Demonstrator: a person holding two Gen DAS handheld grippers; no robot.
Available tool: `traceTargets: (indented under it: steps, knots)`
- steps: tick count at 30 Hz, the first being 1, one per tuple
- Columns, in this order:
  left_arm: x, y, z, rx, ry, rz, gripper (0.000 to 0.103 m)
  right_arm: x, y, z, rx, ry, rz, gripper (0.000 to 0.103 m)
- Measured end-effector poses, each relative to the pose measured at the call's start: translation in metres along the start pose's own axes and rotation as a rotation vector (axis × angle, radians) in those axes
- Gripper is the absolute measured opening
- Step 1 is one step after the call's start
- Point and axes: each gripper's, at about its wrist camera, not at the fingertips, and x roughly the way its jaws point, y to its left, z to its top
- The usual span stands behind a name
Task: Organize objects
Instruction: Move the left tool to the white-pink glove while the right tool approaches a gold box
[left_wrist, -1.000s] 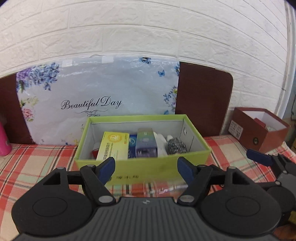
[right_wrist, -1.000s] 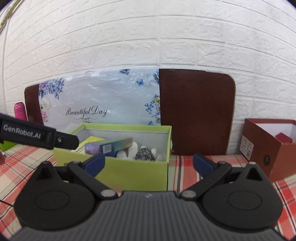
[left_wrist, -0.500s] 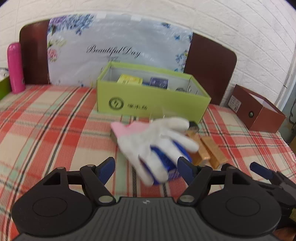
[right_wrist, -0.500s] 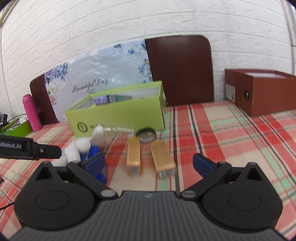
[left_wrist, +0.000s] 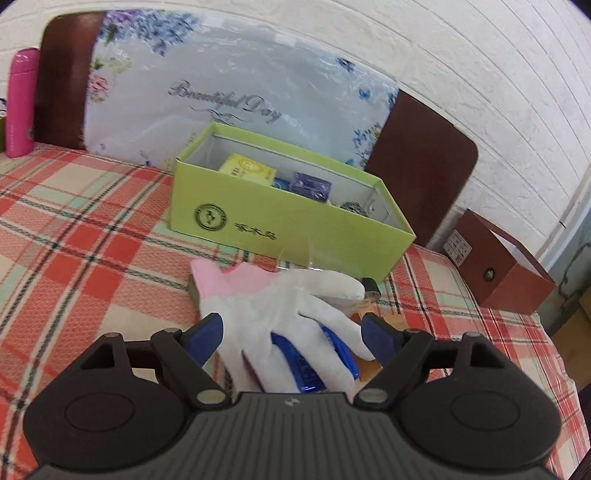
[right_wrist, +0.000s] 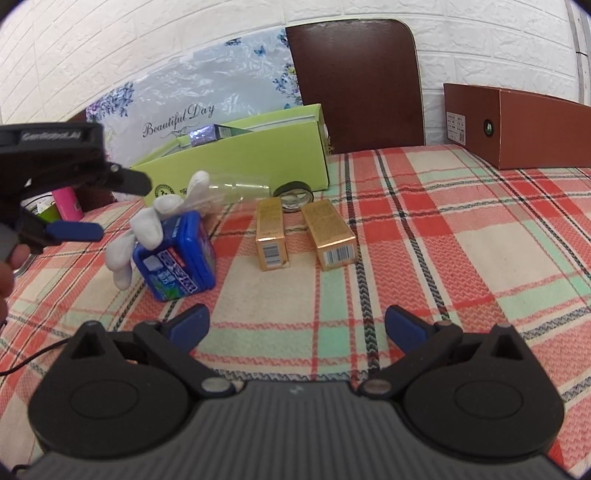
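Observation:
A white glove (left_wrist: 280, 314) with a pink cuff lies draped over a blue tin (left_wrist: 303, 363) on the checked cloth. My left gripper (left_wrist: 291, 338) straddles both; its jaws are opening and the blue pads stand clear of the glove. In the right wrist view the blue tin (right_wrist: 177, 258) stands on edge under the glove (right_wrist: 147, 225), with my left gripper (right_wrist: 122, 208) just left of it. My right gripper (right_wrist: 297, 326) is open over bare cloth, nothing between its fingers. Two gold boxes (right_wrist: 271, 236) (right_wrist: 328, 232) lie ahead of it. The green box (left_wrist: 288, 229) behind holds several items.
A tape roll (right_wrist: 295, 192) and a clear plastic cup (right_wrist: 236, 192) on its side lie against the green box (right_wrist: 240, 162). A brown box (right_wrist: 517, 129) sits at the far right. A pink bottle (left_wrist: 20, 103) stands far left. A floral bag (left_wrist: 236, 96) leans on the wall.
Both grippers have drawn back from the green box and sunk toward the cloth. The glove over the tin now sits between the left jaws, which stand a little wider.

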Motion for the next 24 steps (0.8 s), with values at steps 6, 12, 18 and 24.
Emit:
traceTargets:
  steps: [6,12,18,24]
  knots:
    - [-0.003,0.024,-0.002,-0.029,0.071,-0.11,0.006,0.0,-0.005,-0.001,0.032,0.01,-0.005,0.103]
    - [-0.04,0.056,-0.012,0.042,0.088,-0.061,0.006,0.005,-0.006,0.001,0.029,0.023,0.001,0.103]
    - [-0.054,0.078,-0.039,0.09,0.138,0.054,0.027,0.013,-0.001,0.008,-0.015,0.015,0.013,0.103]
    - [-0.053,0.068,-0.03,0.097,0.047,0.046,0.075,0.026,0.01,0.032,-0.114,-0.044,-0.009,0.079]
